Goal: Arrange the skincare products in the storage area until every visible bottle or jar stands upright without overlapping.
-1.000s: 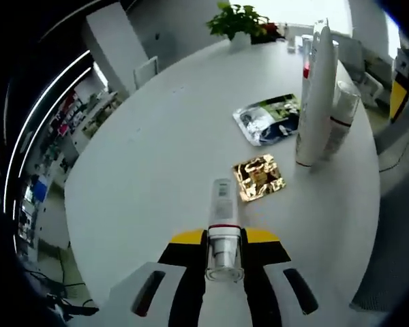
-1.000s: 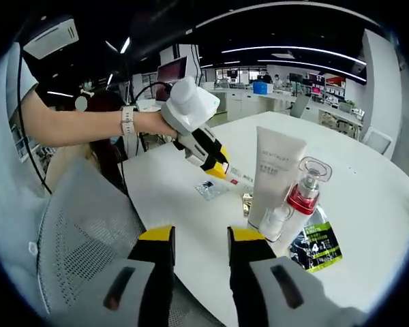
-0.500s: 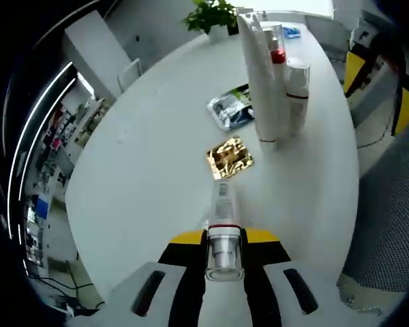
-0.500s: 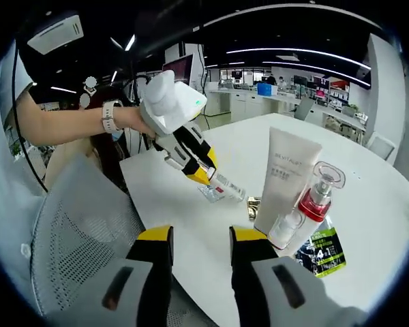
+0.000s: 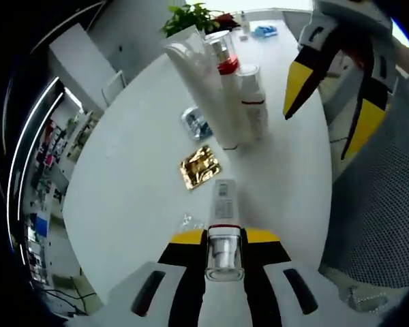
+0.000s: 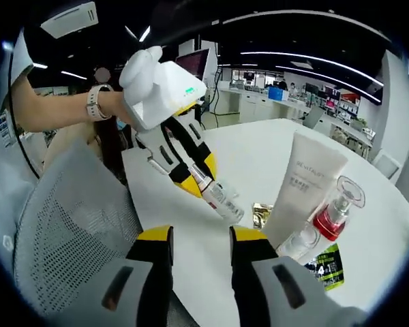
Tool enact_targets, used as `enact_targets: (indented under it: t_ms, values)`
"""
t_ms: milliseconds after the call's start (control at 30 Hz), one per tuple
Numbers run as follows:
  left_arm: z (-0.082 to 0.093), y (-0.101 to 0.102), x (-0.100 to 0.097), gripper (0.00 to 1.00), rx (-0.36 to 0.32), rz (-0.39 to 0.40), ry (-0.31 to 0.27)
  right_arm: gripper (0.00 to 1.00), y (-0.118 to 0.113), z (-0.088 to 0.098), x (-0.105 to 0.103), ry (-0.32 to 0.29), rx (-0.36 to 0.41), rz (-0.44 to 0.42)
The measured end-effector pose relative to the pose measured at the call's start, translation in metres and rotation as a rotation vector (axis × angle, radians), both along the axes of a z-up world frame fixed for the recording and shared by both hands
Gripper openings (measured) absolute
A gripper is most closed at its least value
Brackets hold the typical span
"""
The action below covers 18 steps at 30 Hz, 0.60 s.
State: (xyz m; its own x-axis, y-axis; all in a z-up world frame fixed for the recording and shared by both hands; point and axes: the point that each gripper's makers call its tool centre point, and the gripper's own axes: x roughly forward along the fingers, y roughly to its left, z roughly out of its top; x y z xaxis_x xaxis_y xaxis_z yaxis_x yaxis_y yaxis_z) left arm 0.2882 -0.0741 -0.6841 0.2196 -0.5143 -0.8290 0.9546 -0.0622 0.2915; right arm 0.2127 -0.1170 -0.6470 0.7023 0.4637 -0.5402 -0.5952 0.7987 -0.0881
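Since a second ago we bring the left gripper (image 6: 194,178), clamping the small bottle (image 5: 223,204), closer to the tube (image 5: 201,82) ahead; right gripper (image 6: 199,242) empty, narrow. Tip it upright, clear of the gold sachet (image 5: 199,166).

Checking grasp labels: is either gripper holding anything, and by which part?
The left gripper holds a small clear bottle by its cap end, body pointing out toward the table. The right gripper is open, holding nothing.

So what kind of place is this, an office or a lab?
Probably an open-plan office or lab: a round white table, a mesh chair, long ceiling light strips and rows of desks with monitors behind.
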Motion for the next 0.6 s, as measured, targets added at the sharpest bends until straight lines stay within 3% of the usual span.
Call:
enact_targets:
  t_ms: [200, 600]
  values:
    - [-0.004, -0.003, -0.011, 0.15, 0.035, -0.049, -0.001, 0.34, -0.006, -0.012, 0.004, -0.004, -0.069, 0.013]
    - [-0.007, -0.016, -0.037, 0.15, 0.041, -0.117, 0.050, 0.34, -0.002, -0.023, 0.004, 0.017, -0.075, 0.046]
